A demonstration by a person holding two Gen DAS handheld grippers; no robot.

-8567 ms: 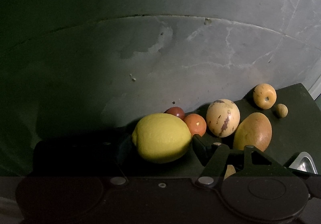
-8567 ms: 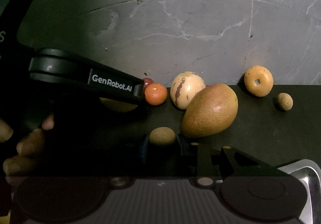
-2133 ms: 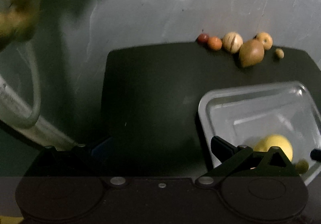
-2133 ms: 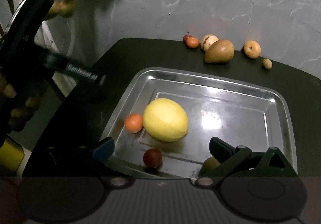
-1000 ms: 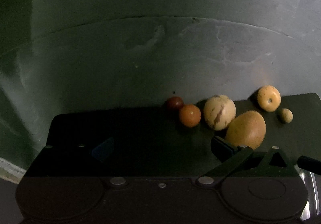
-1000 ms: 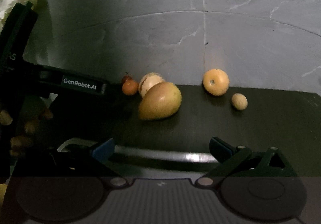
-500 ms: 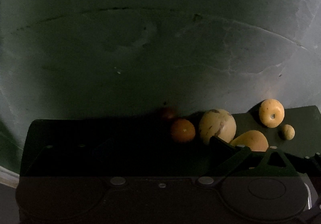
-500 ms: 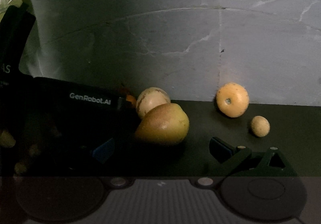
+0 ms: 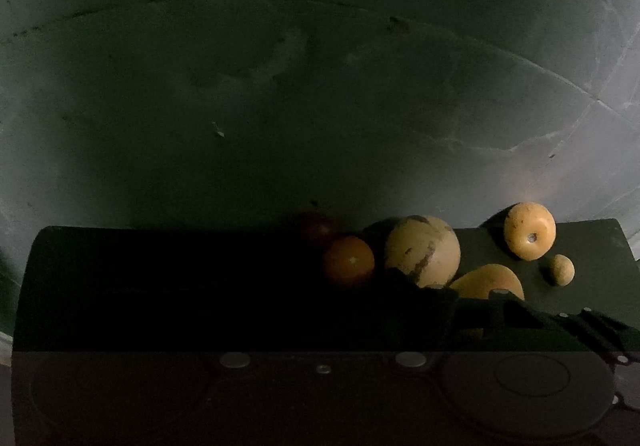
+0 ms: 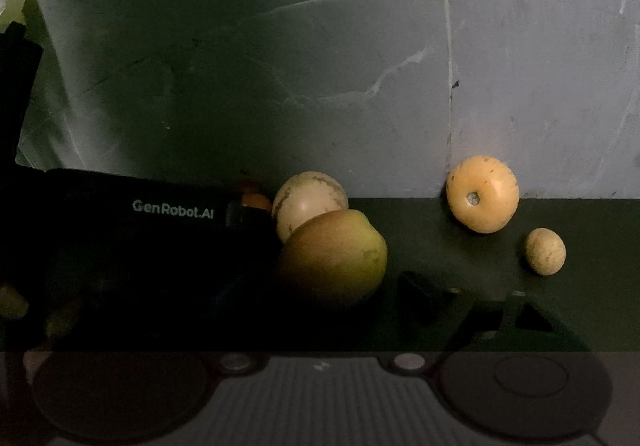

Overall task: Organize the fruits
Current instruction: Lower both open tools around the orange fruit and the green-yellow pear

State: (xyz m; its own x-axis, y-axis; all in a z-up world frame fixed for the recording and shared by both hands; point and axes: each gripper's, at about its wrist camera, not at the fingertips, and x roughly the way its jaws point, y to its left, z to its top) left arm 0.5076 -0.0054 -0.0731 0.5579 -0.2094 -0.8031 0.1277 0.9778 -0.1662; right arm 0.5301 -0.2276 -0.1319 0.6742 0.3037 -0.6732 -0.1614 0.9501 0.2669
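Your left gripper (image 9: 348,298) sits low at the dark tabletop (image 9: 160,286), its jaws spread, with the small round orange fruit (image 9: 349,261) ahead between them and a dark red fruit (image 9: 318,227) just behind it by the grey marbled wall (image 9: 280,106). Your right gripper (image 10: 320,302) is also spread, around the large yellow-brown mango (image 10: 334,256). Behind the mango rests a cream, brown-streaked round melon (image 10: 310,202). Further right lie a flattened yellow-orange fruit (image 10: 483,199) and a small tan ball-shaped fruit (image 10: 545,251).

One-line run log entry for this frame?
left gripper: reaching small orange fruit | right gripper: open at mango | nothing held
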